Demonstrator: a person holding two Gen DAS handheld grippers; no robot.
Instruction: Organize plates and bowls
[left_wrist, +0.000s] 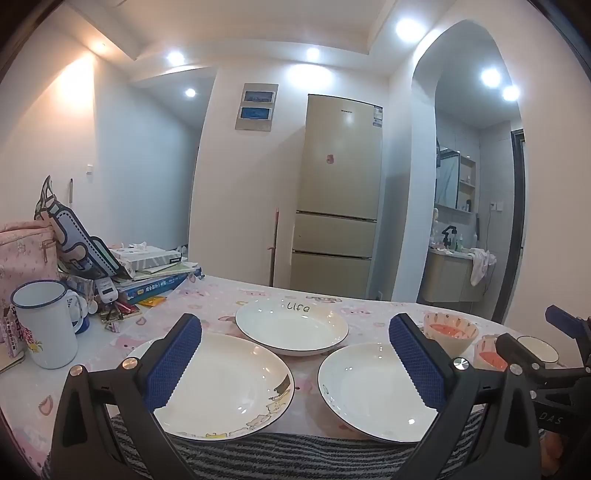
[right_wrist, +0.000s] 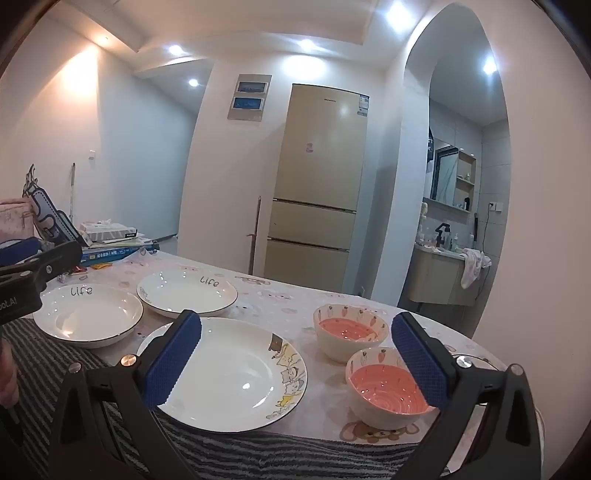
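Both grippers, left (left_wrist: 293, 363) and right (right_wrist: 295, 360), are held released and empty above the counter (right_wrist: 258, 295); the cartoon plate (right_wrist: 236, 373) is seen nearest the right one, bowls (right_wrist: 351, 334) beside it.

1. The left gripper (left_wrist: 295, 365) is being held nearly level, tipped slightly downward, with its jaws spread wide and nothing between the blue pads (left_wrist: 173, 363).
2. The right gripper (right_wrist: 297, 363) is being held the same way, jaws fully apart and empty.
3. The two grippers are being kept side by side at the near edge, the left gripper's finger showing at the right wrist view's left border.
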